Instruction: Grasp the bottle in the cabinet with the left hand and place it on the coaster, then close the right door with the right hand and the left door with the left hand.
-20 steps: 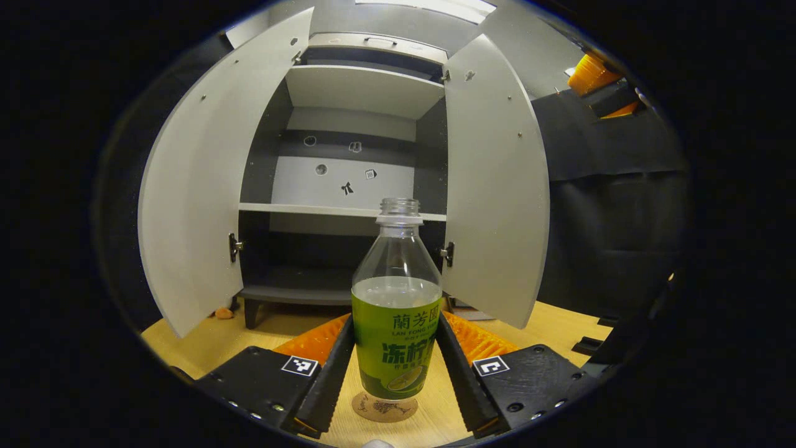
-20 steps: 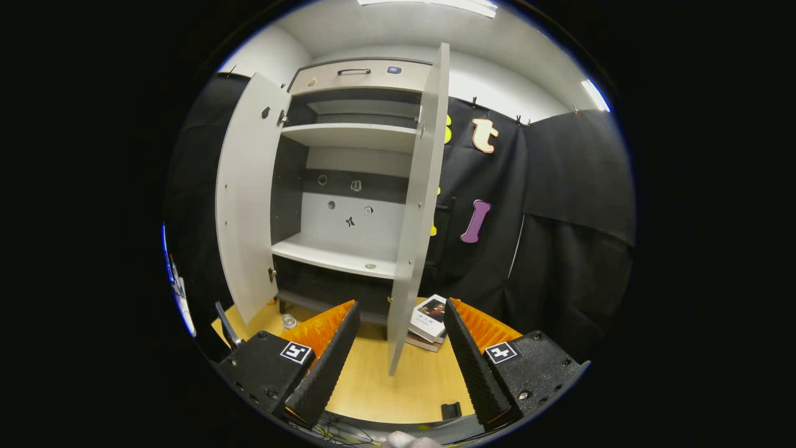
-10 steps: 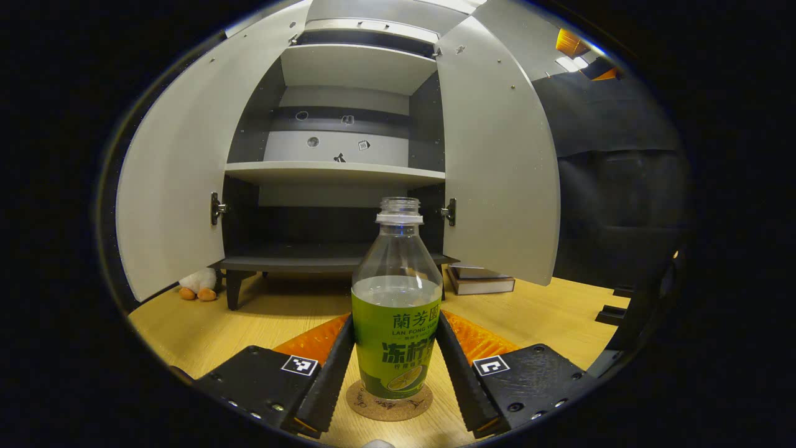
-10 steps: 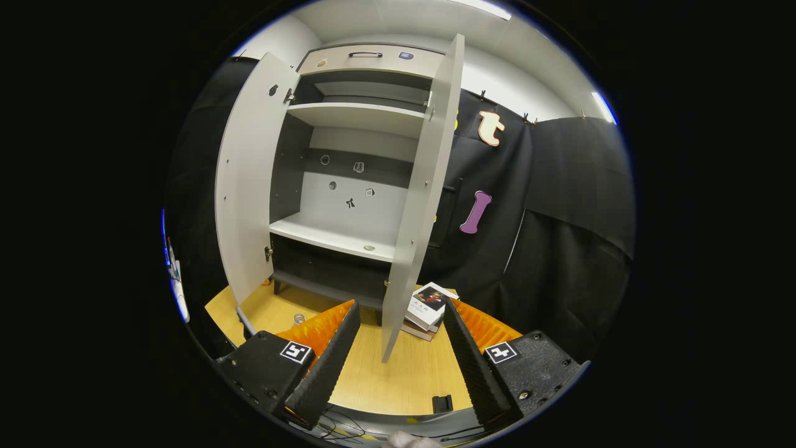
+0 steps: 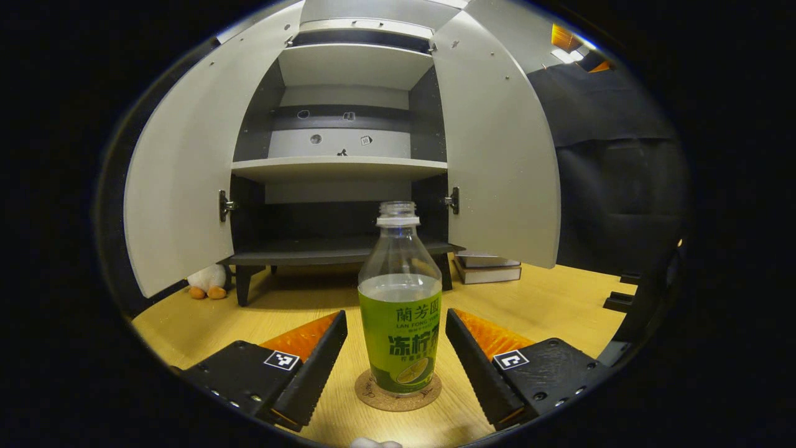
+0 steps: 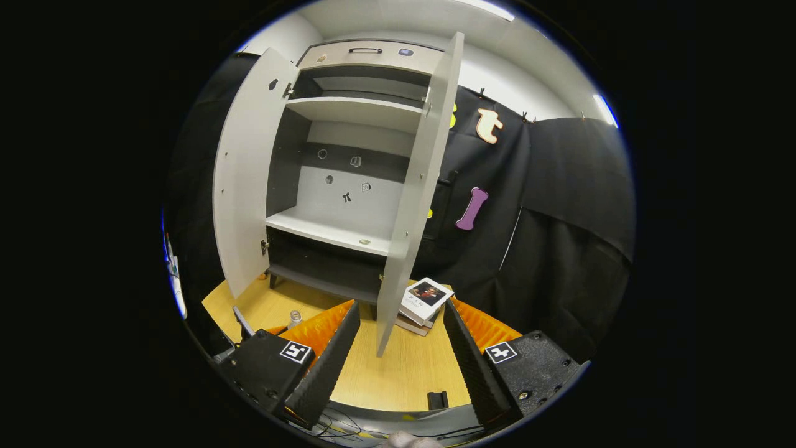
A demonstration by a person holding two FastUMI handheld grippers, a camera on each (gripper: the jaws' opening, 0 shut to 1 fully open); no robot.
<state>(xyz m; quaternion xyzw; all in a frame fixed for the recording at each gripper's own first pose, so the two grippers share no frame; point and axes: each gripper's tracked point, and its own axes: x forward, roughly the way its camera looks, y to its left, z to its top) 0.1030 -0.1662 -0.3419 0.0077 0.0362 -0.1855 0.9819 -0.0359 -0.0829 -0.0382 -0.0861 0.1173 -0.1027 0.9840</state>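
While the bottle [image 5: 400, 311] is standing upright on the coaster [image 5: 398, 393] on the wooden table [image 5: 547, 305], the left gripper [image 5: 397, 361] is sitting spread around it, a finger [image 5: 314, 367] lying apart from the label on each side, so it is gripping nothing. With the placing apparently done, the coming move is turning on the right door [image 6: 418, 186]. In the right gripper view that door is swinging out toward the camera nearly edge-on, its long axis running vertically and its lower corner hanging just above and between the fingers of the right gripper [image 6: 398, 348], which is gaping wide and holding nothing. The right gripper is sitting squarely in front of that edge, with the stack of books [image 6: 423, 302] lying just to the right of it at the foot of the cabinet [image 6: 348, 205]. Judging from this, the push is needing to come from the door's outer, right-hand face, sweeping it leftward toward the shelves, while the left door [image 6: 245, 180] is waiting wide open for the left gripper.
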